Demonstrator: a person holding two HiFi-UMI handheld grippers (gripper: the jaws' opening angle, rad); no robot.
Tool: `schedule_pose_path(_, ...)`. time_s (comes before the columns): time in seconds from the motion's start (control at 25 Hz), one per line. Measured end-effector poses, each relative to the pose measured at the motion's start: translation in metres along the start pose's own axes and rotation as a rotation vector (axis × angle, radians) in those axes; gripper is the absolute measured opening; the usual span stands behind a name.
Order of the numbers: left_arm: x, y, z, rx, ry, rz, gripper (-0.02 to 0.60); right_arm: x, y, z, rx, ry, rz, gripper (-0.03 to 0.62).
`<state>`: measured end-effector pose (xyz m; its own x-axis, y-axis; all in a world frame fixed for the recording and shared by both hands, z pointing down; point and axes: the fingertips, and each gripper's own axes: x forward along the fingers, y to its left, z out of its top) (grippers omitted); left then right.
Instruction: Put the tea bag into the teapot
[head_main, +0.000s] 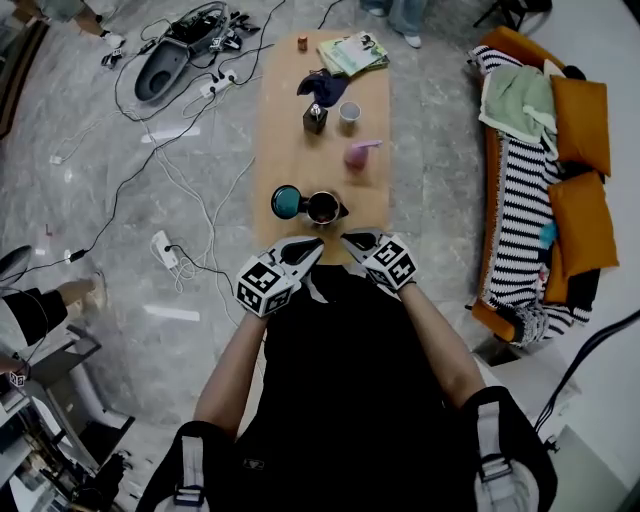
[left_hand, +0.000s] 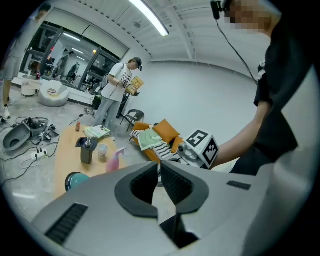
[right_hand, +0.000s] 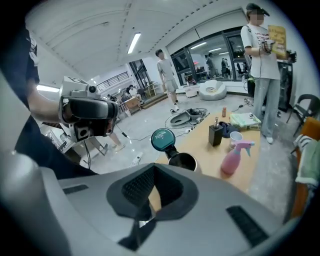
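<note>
The metal teapot (head_main: 323, 208) stands open near the near end of the wooden table (head_main: 370, 185), its teal lid (head_main: 286, 201) flipped out to the left. In the right gripper view the teapot (right_hand: 183, 161) sits just past the jaws. I cannot make out a tea bag in any view. My left gripper (head_main: 314, 244) and right gripper (head_main: 349, 239) hover side by side over the table's near edge, tips close together, just short of the pot. The left gripper (left_hand: 159, 163) is shut with nothing in it. The right gripper (right_hand: 154, 168) is shut as well, and nothing shows between its pads.
Farther along the table are a pink spray bottle (head_main: 359, 154), a white cup (head_main: 349, 111), a dark box (head_main: 315, 119), a dark blue cloth (head_main: 323, 85), booklets (head_main: 355, 52) and a small orange can (head_main: 302, 43). A sofa (head_main: 545, 170) lies right; cables (head_main: 180, 170) cross the floor left.
</note>
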<state>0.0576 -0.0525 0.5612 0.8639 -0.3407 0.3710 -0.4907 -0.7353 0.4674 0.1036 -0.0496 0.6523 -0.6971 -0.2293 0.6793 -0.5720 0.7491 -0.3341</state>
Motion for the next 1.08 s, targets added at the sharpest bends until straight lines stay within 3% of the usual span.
schedule_pose_path(0.56, -0.008, 0.012, -0.006, -0.012, 0.025, 0.023, 0.026, -0.017, 0.030, 0.041, -0.101, -0.071, 0.035, 0.006)
schedule_pose_path(1.08, -0.002, 0.008, 0.002, 0.005, 0.037, -0.005, 0.026, -0.029, 0.030, 0.058, -0.111, -0.118, 0.017, 0.006)
